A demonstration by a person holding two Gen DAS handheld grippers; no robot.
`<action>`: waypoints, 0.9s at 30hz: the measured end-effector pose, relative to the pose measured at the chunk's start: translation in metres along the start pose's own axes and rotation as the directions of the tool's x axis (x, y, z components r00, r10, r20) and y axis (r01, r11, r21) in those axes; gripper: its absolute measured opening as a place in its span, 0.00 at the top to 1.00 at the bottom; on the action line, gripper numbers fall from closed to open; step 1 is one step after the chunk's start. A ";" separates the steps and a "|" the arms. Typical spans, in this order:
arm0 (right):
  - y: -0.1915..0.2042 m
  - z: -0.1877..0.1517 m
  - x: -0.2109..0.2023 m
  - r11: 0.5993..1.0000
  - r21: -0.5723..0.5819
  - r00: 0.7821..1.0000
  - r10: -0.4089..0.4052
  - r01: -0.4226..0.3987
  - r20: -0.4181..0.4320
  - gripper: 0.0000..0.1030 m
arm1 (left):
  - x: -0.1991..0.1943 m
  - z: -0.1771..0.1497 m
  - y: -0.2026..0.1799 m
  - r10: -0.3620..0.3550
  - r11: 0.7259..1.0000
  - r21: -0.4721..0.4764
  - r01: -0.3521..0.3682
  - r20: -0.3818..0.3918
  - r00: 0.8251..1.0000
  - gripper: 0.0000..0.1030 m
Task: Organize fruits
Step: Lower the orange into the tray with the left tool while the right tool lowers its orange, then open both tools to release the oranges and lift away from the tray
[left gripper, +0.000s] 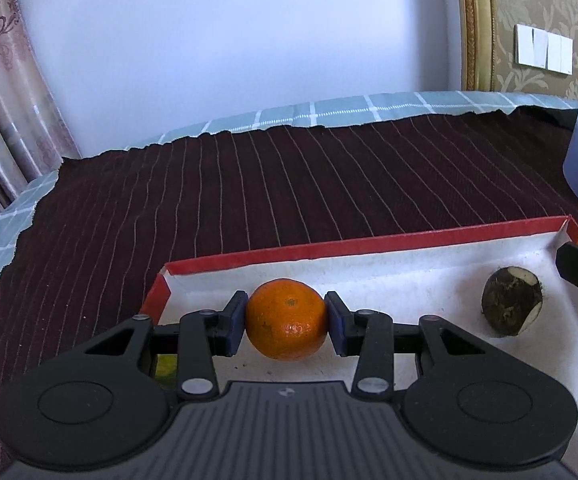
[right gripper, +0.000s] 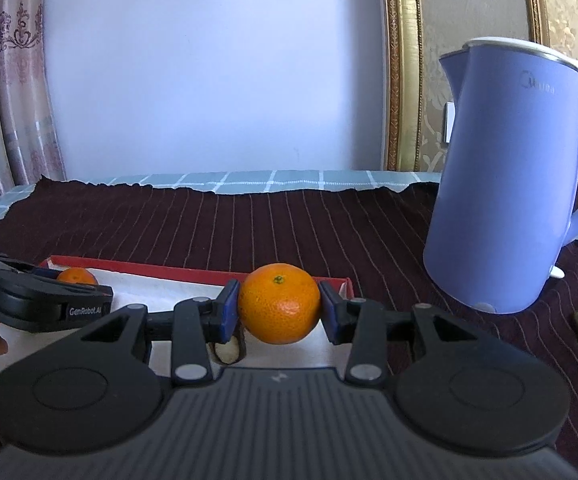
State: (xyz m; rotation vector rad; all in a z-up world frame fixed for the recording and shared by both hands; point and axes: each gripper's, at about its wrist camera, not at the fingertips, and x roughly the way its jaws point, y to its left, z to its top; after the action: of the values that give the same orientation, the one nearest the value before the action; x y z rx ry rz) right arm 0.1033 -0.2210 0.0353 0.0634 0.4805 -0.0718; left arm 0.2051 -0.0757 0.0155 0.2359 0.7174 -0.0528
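Observation:
My left gripper [left gripper: 287, 320] is shut on an orange tangerine [left gripper: 287, 319] over the left part of a shallow red box with a white floor [left gripper: 369, 246]. A dark brown round fruit with pale cut patches [left gripper: 511, 306] lies on the box floor to the right. My right gripper [right gripper: 279, 309] is shut on a second tangerine [right gripper: 279, 308] above the box's right end [right gripper: 347, 286]; the brown fruit [right gripper: 227, 354] peeks out under its left finger. The left gripper [right gripper: 49, 304] and its tangerine [right gripper: 76, 276] show at the left of the right wrist view.
A tall blue electric kettle [right gripper: 509, 184] stands on the dark striped cloth [left gripper: 249, 184] just right of the box. A green checked cloth [left gripper: 329, 114] edges the table at the back and left. Curtains hang at the far left. Something green [left gripper: 165, 366] shows under the left gripper.

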 end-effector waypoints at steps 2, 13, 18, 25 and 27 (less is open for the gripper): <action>-0.001 -0.001 0.002 1.000 0.003 1.000 -0.001 0.001 -0.005 0.62 | 0.000 -0.001 -0.001 -0.004 1.000 0.004 0.004 -0.004 1.000 0.60; -0.006 -0.006 0.008 1.000 0.015 0.999 -0.004 0.005 -0.032 0.61 | 0.000 0.000 -0.001 -0.008 1.000 -0.001 0.008 -0.015 1.000 0.59; -0.006 -0.006 0.004 1.000 0.005 1.000 -0.025 0.025 0.000 0.45 | -0.006 0.001 -0.001 0.026 1.000 0.005 -0.027 0.015 1.000 0.42; -0.007 -0.008 0.004 1.000 0.009 1.000 -0.019 0.019 -0.004 0.41 | -0.010 -0.002 -0.003 0.032 0.999 0.023 -0.033 0.024 0.999 0.42; -0.008 -0.009 0.002 1.000 0.011 1.000 -0.022 0.022 0.001 0.38 | -0.012 -0.004 -0.003 0.030 0.999 0.022 -0.031 0.021 0.999 0.42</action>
State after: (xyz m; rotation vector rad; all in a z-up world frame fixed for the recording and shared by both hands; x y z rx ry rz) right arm 0.1006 -0.2284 0.0260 0.0689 0.4800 -0.0963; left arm 0.1935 -0.0782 0.0200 0.2674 0.6931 -0.0343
